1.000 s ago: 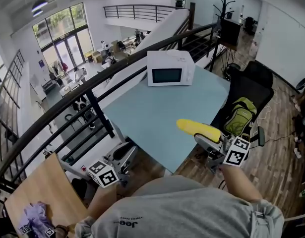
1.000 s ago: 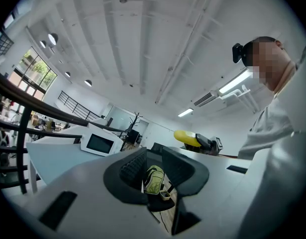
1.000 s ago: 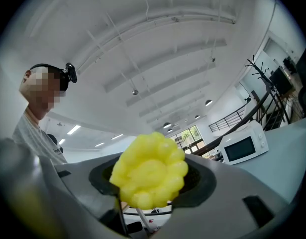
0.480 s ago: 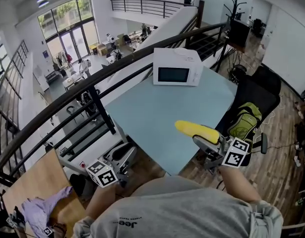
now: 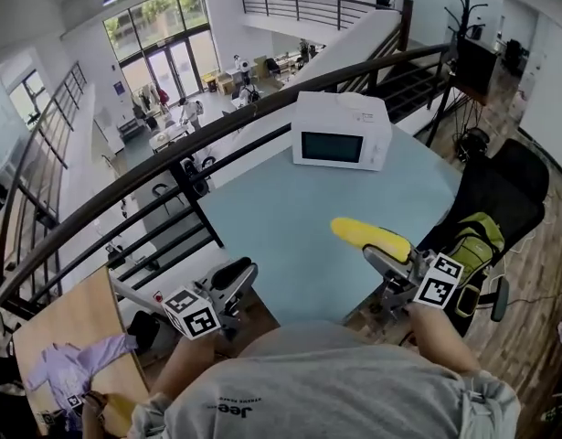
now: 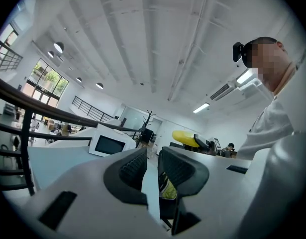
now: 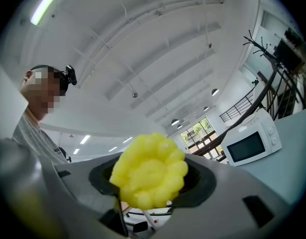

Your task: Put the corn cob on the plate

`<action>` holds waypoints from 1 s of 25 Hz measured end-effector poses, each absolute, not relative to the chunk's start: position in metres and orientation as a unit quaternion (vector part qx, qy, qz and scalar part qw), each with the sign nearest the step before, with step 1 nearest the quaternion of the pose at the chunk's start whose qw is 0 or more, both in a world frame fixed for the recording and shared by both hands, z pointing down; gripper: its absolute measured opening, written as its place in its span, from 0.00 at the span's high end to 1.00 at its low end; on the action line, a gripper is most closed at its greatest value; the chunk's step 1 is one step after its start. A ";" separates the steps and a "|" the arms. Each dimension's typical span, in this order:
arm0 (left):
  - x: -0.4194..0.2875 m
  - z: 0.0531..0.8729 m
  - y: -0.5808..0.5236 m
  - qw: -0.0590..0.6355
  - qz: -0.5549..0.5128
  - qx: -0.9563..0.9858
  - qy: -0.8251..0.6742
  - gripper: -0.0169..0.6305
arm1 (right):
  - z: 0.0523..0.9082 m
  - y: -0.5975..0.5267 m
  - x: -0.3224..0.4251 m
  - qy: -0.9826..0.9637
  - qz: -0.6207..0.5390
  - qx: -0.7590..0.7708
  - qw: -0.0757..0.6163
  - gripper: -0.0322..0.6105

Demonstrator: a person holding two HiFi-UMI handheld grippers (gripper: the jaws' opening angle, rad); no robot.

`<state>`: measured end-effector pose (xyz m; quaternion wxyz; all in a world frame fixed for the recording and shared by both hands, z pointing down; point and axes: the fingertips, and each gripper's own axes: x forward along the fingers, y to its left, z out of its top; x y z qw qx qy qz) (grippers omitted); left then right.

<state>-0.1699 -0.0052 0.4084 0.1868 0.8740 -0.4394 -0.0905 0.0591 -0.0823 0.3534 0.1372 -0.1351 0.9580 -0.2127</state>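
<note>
right gripper: jaws clamped on the corn cob. in the right gripper view the yellow cob fills the space between the two dark pads, one blunt end facing the camera. in the head view the cob lies roughly level and sticks out past the jaw tips, its free end pointing toward the left of the picture

corn cob position: held in the air over the near right part of the light blue table, not touching the tabletop

left gripper: jaws close together, with only a narrow slit between the ribbed pads and nothing in it. it sits just off the near left edge of the table, well apart from the right gripper, and it points roughly level

surroundings: a white microwave stands at the far end of the table, door shut, well apart from the cob. a dark railing runs behind the table along its left side. a black chair with a green backpack stands beside the table's right edge. at lower left a wooden surface carries a purple cloth
</note>
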 end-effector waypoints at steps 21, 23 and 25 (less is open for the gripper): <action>-0.108 0.435 -0.170 0.223 -0.026 0.890 -0.396 0.81 | 0.428 -0.239 0.110 0.937 -0.248 -0.183 0.165 0.55; -0.123 0.446 -0.193 0.221 -0.020 0.899 -0.377 0.81 | 0.439 -0.253 0.093 0.930 -0.256 -0.210 0.160 0.55; -0.136 0.456 -0.214 0.217 -0.015 0.910 -0.354 0.81 | 0.449 -0.262 0.077 0.920 -0.271 -0.236 0.157 0.55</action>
